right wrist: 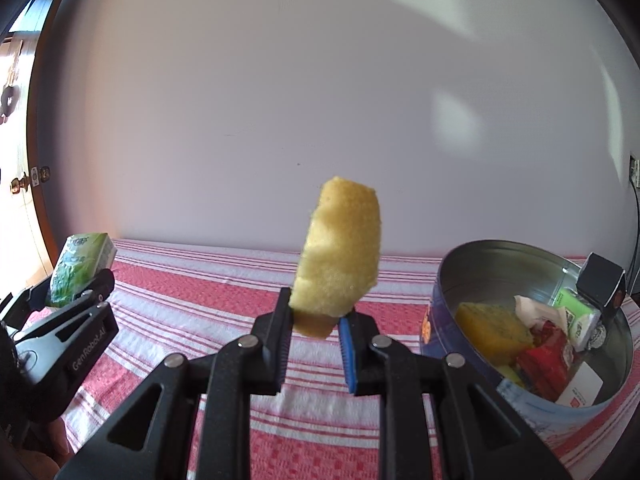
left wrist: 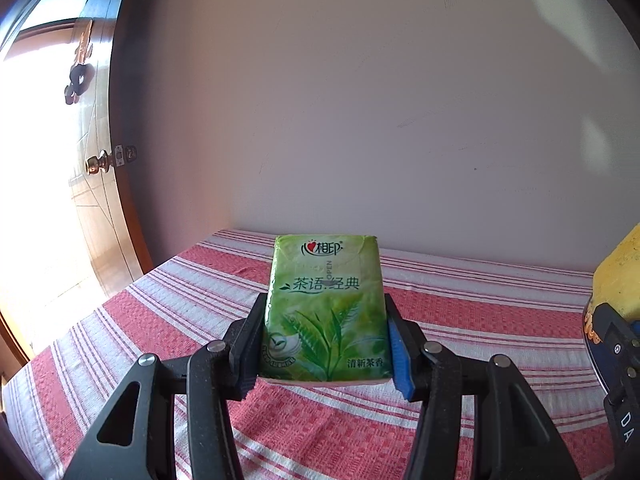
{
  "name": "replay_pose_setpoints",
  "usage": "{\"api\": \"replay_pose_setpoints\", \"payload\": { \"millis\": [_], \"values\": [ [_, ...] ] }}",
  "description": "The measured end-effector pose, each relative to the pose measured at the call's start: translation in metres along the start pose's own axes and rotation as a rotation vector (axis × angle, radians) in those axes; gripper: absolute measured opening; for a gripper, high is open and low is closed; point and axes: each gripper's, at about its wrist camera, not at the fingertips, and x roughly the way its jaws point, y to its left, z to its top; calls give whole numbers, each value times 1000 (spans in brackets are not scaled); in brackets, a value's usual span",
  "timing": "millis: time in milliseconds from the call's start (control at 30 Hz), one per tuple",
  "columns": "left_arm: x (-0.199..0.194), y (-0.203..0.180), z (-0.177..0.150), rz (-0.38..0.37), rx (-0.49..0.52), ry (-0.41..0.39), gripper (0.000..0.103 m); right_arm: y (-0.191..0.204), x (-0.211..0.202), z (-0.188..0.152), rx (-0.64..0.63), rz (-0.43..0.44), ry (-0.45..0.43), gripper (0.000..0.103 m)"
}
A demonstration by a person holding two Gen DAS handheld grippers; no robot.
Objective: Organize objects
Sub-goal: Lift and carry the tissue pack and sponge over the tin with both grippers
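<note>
Red striped cloth (right wrist: 192,296) covers my table by a white wall. My left gripper (left wrist: 326,340) squeezes a green tissue pack (left wrist: 326,304) — left of the tin (right wrist: 460,344). My right gripper (right wrist: 316,320) pinches a yellow sponge (right wrist: 340,256) beside that tin.

You see two grippers (right wrist: 314,312) (left wrist: 326,308), two green tissue packs (left wrist: 326,304) (right wrist: 578,314), two yellow sponges (right wrist: 340,248) (right wrist: 494,330), one round tin (right wrist: 472,276), one striped tablecloth (right wrist: 200,300), one door knob (left wrist: 97,163).
</note>
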Motion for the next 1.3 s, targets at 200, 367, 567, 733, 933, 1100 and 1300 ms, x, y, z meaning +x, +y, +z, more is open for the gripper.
{"api": "replay_pose_setpoints", "payload": {
  "millis": [200, 367, 567, 733, 933, 1100, 1300],
  "values": [
    [-15, -4, -5, 2, -4, -20, 55, -4, -18, -1, -11, 3, 2, 21],
    [-31, -15, -12, -1, 6, -44, 55, -5, -19, -2, -19, 7, 1, 21],
    [-46, -26, -17, -13, 1, -43, 55, -16, -31, -5, -29, 19, -14, 21],
    [-58, -39, -23, -23, -7, -32, 55, -15, -31, -6, -32, 31, -27, 21],
    [-63, -52, -27, -54, -34, 10, 55, -35, -74, -13, -56, 41, -61, 21],
    [-68, -63, -25, -74, -49, 15, 55, -47, -88, -12, -60, 41, -95, 21],
    [-84, -88, -19, -115, -26, -15, 55, -52, -109, -15, -72, 27, -147, 21]
  ]
}}
